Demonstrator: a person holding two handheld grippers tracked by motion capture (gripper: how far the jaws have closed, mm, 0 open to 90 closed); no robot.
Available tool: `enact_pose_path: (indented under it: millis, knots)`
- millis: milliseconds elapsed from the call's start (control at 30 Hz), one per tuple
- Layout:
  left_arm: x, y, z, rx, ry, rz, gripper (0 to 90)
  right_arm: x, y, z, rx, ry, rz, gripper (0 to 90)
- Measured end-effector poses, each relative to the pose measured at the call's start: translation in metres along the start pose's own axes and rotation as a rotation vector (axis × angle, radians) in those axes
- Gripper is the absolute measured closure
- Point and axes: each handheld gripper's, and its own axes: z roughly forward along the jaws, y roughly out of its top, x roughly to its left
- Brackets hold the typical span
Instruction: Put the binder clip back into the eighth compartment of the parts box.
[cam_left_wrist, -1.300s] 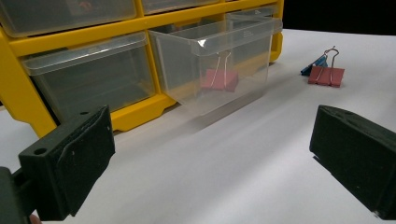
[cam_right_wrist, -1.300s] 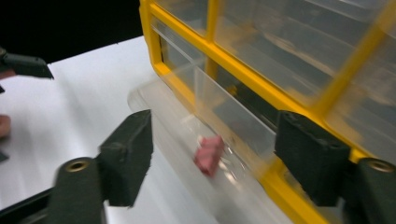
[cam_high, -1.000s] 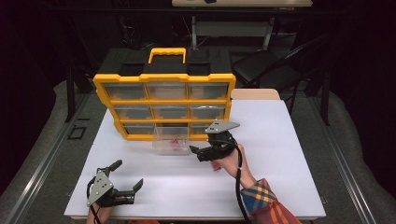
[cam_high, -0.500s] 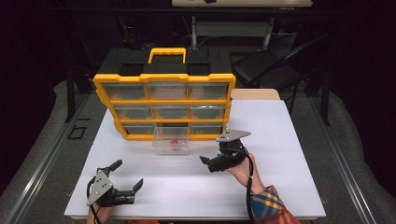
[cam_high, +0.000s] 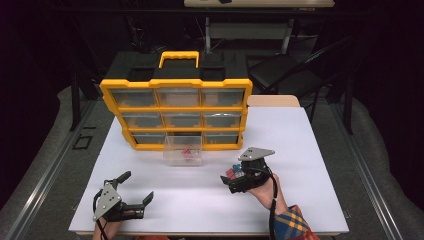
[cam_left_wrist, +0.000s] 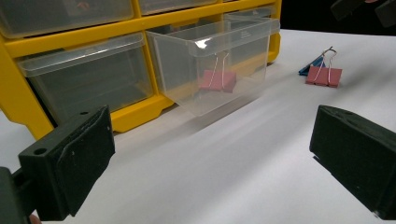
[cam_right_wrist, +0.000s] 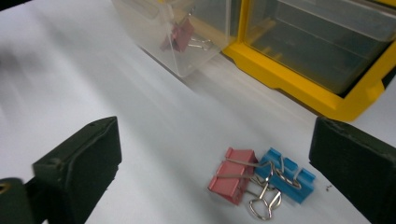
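A yellow organizer (cam_high: 175, 112) with clear drawers stands at the back of the white table. One clear drawer (cam_high: 184, 150) stands out on the table in front of it, with a pink binder clip (cam_left_wrist: 217, 80) inside. A pink clip (cam_right_wrist: 233, 176) and a blue clip (cam_right_wrist: 287, 176) lie together on the table. My right gripper (cam_high: 229, 181) hovers just over them, open; its jaws have just been opening and nothing is pressed between the pads. Near the front left edge, my left gripper (cam_high: 136, 187) rests open and empty, pointing toward the drawer (cam_left_wrist: 219, 60).
The organizer's yellow frame (cam_right_wrist: 299, 84) stands close beyond the two clips. Bare white tabletop (cam_high: 190, 200) lies between the two grippers. A folding chair (cam_high: 295, 70) stands behind the table at the right.
My right gripper has drawn back from beside the clear drawer, moving right, toward the table's near side and lower, now over the two loose clips. The left gripper has kept still.
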Motion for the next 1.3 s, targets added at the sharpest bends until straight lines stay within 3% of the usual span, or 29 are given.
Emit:
enact_pose_path:
  millis: [267, 367, 600, 767, 1033, 1133, 1300]
  knots:
    - [0.0, 0.0, 0.0, 0.001, -0.001, 0.0, 0.0, 0.001, -0.015, -0.001, 0.027, -0.036, 0.034, 16.5]
    - [0.0, 0.0, 0.0, 0.001, -0.004, 0.003, 0.0, 0.001, -0.021, 0.002, 0.049, -0.05, 0.053, 26.1]
    - [0.0, 0.0, 0.0, 0.001, -0.005, 0.0, 0.0, 0.0, -0.026, 0.011, 0.094, -0.076, 0.097, 42.3]
    - [-0.001, 0.0, 0.0, 0.003, -0.015, 0.002, 0.0, -0.004, -0.028, 0.014, 0.117, -0.097, 0.135, 49.1]
    - [-0.001, 0.0, 0.001, 0.004, -0.018, 0.0, 0.0, -0.011, -0.031, 0.022, 0.087, -0.109, 0.194, 55.4]
    - [-0.001, 0.0, 0.0, 0.003, -0.02, 0.001, 0.0, -0.011, -0.03, 0.025, 0.103, -0.107, 0.213, 59.3]
    - [-0.001, 0.0, 0.0, 0.004, -0.021, 0.0, 0.0, -0.013, -0.029, 0.026, 0.071, -0.118, 0.239, 69.0]
